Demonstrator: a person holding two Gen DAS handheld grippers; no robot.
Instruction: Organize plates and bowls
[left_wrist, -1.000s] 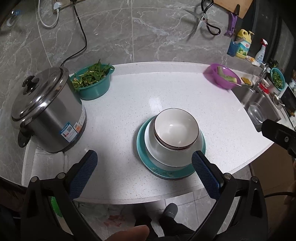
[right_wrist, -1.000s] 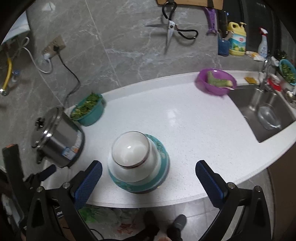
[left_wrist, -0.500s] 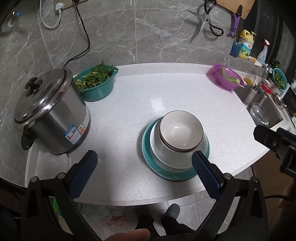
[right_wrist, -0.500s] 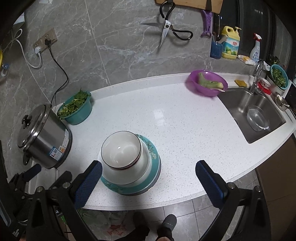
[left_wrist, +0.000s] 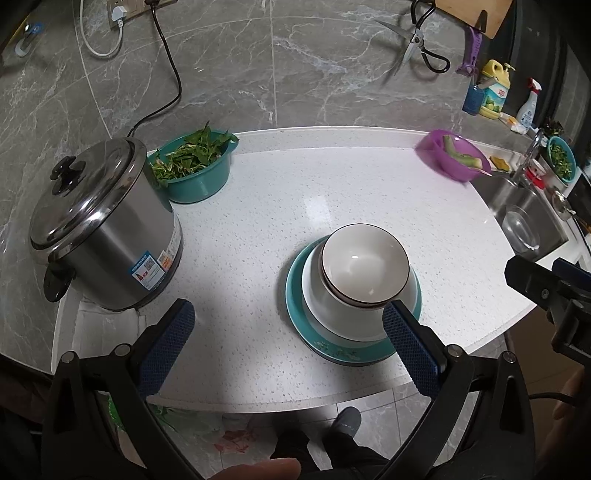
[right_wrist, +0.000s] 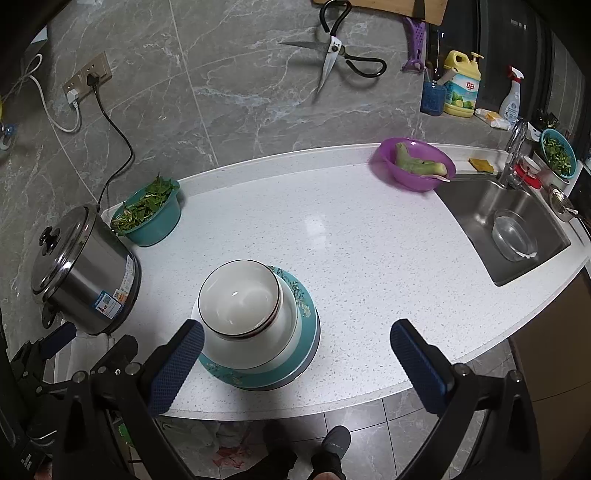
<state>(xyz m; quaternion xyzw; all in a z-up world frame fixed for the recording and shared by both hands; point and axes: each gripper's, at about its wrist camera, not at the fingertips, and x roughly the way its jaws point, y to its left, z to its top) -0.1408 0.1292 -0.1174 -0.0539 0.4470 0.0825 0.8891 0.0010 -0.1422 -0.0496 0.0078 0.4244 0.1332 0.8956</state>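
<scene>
A white bowl with a dark rim sits on top of a larger white bowl, which rests on a teal plate near the counter's front edge. My left gripper is open and empty, held off the front edge, the stack just ahead of its right finger. My right gripper is open and empty too, with the stack just ahead of its left finger. Each gripper also shows at the side of the other's view.
A steel rice cooker stands at the left, a teal bowl of greens behind it. A purple bowl sits by the sink, which holds a glass bowl. Scissors hang on the wall.
Both grippers have drawn back and up from the counter, so the stack looks smaller and farther off. The stack has not moved. Both stay open.
</scene>
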